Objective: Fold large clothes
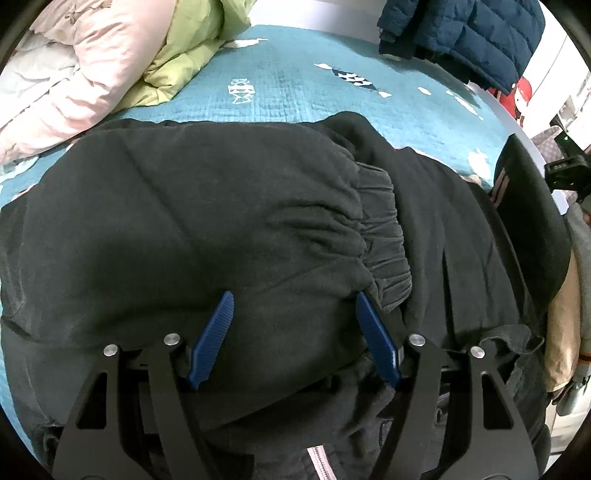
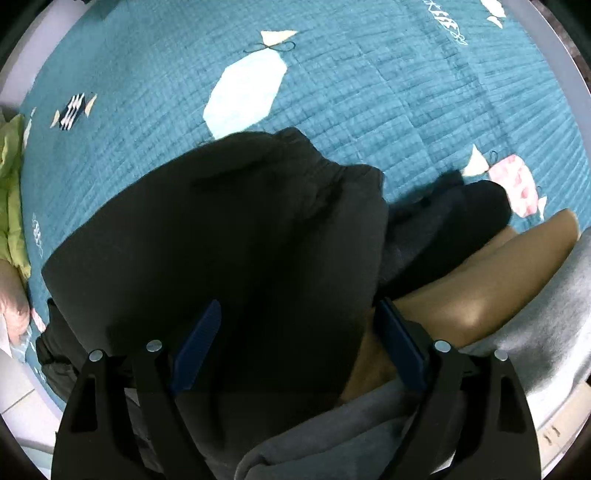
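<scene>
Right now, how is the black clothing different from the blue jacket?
The black clothing is smooth fabric spread on the bed, right under the left gripper. The blue jacket is puffy and quilted, far off at the bed's edge. Both are dark.

- The garment (image 1: 221,221) is spread on the bed (image 1: 288,88), at its near side.
- Bedding (image 1: 92,74) is heaped at the far left.
- A jacket (image 1: 461,33) is found at the far right.

Even, soft indoor light. Heavy fisheye bend, dark corners. Black garment (image 2: 221,240) underexposed, detail lost; its far edge motion-blurred.
</scene>
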Demonstrator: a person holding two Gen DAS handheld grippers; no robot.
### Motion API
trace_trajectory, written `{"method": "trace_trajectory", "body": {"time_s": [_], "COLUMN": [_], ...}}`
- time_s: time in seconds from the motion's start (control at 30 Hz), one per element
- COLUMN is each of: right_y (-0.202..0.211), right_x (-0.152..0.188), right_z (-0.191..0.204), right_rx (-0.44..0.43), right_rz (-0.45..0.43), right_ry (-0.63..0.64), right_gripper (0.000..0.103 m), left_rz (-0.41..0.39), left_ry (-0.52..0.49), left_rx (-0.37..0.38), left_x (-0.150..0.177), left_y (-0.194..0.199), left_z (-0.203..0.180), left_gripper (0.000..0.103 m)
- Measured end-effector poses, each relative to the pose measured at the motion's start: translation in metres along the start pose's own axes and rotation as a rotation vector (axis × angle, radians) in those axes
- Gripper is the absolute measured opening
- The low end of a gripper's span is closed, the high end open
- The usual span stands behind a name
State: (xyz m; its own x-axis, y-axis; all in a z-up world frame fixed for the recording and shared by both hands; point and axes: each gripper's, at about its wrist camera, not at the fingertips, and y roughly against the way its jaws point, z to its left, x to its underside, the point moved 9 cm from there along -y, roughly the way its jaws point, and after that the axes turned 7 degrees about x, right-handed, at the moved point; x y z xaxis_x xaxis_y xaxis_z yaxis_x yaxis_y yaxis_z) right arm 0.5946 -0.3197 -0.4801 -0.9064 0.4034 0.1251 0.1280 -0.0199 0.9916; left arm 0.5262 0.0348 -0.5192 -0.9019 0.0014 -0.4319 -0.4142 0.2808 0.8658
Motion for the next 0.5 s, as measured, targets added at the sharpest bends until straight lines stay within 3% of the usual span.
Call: {"method": "trace_trajectory", "body": {"time_s": [0.03,0.1,0.2,0.3,0.43,0.5], "right_y": [-0.001,0.005,0.032,0.072,0.124,0.143], "right_x": [0.001,-0.001,-0.001,0.011,0.05,0.092], "right_z": [0.002,0.007,0.019,0.035,0.084,0.123], "right_rx": [-0.012,-0.087,-0.153,-0.179,-0.164,-0.188], "right_rz": [-0.014,-0.064,-0.213,-0.388,-0.646,-0.742], "right_ry": [0.0,-0.012,0.033,0.098,0.261,0.382], "right_gripper": [0.03,0.016,0.012,0.012,0.012,0.012], "left_rz": [-0.003,-0.006,-0.014,-0.02,-0.056,-0.087], "left_ry": [0.003,0.009,0.005,-0.001,0.023,0.044], "left_rx": [0.005,0.015,0.035,0.064,0.108,0.115], "left_x": [0.0,0.0,0.0,0.001,0.0,0.0], "left_y": [0.002,0.005,0.011,0.016,0.03,0.042], "left_z": [0.0,0.0,-0.004,-0.011,-0.013,-0.008], "left_gripper": [0.068,0.068,0.077,0.078,0.078,0.078]}}
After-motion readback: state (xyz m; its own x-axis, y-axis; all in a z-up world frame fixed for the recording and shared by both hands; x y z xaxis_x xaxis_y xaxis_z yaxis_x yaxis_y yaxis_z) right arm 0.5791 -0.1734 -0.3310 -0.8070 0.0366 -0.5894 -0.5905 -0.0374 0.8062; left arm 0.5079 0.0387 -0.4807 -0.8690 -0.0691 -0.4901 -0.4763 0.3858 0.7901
